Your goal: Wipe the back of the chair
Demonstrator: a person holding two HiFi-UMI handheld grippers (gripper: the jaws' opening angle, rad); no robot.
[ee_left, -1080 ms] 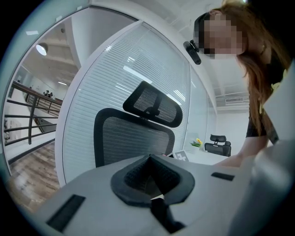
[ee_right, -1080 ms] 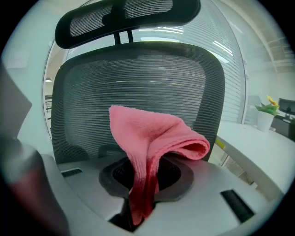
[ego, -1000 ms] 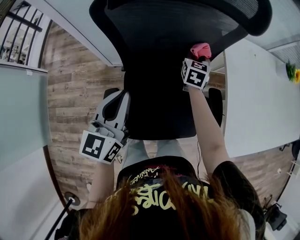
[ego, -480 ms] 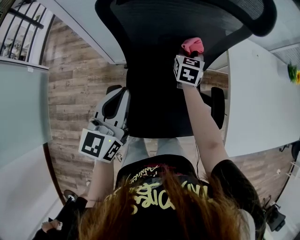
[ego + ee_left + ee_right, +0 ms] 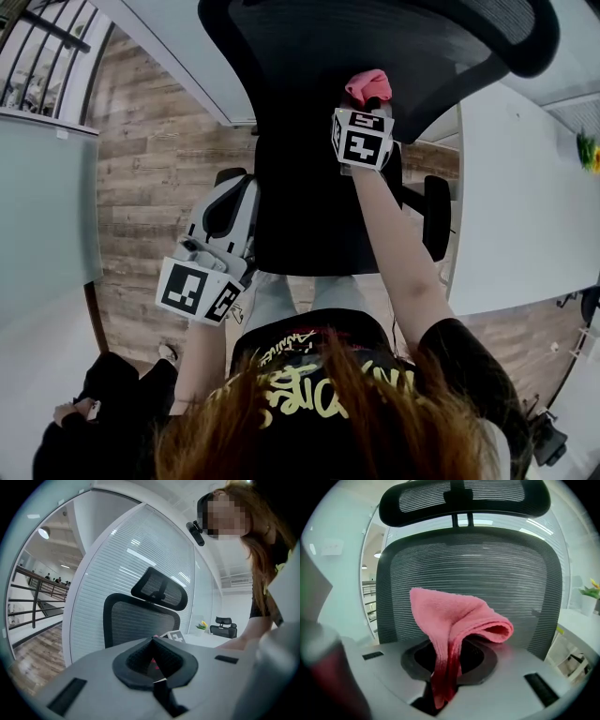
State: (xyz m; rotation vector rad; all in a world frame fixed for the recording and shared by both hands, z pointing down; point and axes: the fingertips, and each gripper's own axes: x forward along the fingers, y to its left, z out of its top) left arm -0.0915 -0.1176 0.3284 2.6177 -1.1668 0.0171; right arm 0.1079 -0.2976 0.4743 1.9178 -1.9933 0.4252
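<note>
The black mesh chair back [image 5: 375, 37] fills the top of the head view, with its seat [image 5: 314, 216] below it. My right gripper [image 5: 366, 105] is shut on a folded pink cloth [image 5: 367, 86] that rests against the mesh near the back's lower middle. In the right gripper view the cloth [image 5: 457, 616] sticks up from the jaws of the right gripper [image 5: 445, 686], in front of the ribbed back [image 5: 497, 578] and the headrest [image 5: 464, 498]. My left gripper [image 5: 230, 187] hangs beside the seat's left edge, shut and holding nothing; the left gripper [image 5: 154, 667] faces the chair back [image 5: 136, 620].
A white desk [image 5: 516, 187] runs along the right, with a small plant [image 5: 589, 148] at its far end. A glass partition [image 5: 47, 216] stands at the left over the wooden floor [image 5: 150, 169]. A person in dark clothes [image 5: 103, 412] crouches at the bottom left.
My right gripper has slid left and slightly up along the chair back with the cloth. A person in dark clothes has come into view at the bottom left. The left gripper has stayed put.
</note>
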